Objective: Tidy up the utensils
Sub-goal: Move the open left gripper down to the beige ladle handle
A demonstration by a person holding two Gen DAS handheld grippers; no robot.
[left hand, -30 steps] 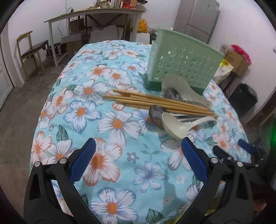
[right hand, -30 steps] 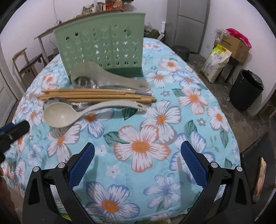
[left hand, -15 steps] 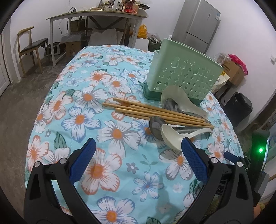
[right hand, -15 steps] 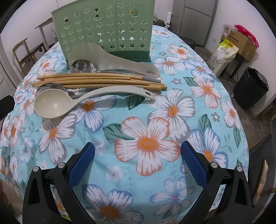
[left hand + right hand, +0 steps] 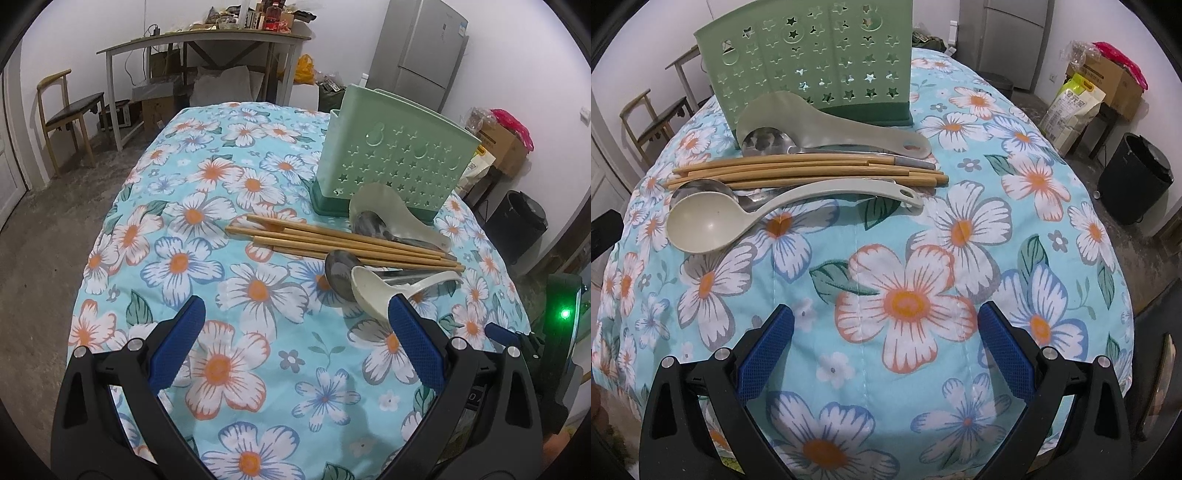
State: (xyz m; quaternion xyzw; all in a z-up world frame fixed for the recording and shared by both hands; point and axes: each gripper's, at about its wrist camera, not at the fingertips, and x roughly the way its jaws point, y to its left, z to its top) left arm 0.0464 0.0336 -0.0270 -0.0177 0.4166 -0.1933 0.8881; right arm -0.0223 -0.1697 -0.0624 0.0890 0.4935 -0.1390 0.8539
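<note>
1. The desk [image 5: 1082, 280] wears a floral cloth, and its rounded edges fall away to bare floor on every side seen in both views.
2. The near half of the cloth lies open in front of both grippers, well apart from the utensils.
3. The left gripper [image 5: 293, 343] hovers above the cloth with its blue-padded fingers [image 5: 177, 345] spread wide and nothing between them.
4. The right gripper [image 5: 886, 349] hovers likewise, fingers [image 5: 1006, 350] spread and holding nothing.
5. The green utensil holder [image 5: 812, 62] stands upright toward the far side of the desk.
6. The utensils lie flat in a row just in front of it, long axes parallel to its perforated wall and running left to right in the right wrist view.
7. The rice paddle [image 5: 820, 123] lies nearest the holder, its blade to the left.
8. The metal spoon [image 5: 764, 142] follows, then the chopsticks [image 5: 798, 170], touching one another.
9. A metal ladle [image 5: 701, 184] and the cream ladle [image 5: 701, 225] lie closest to the grippers, bowls left, handles right.
</note>
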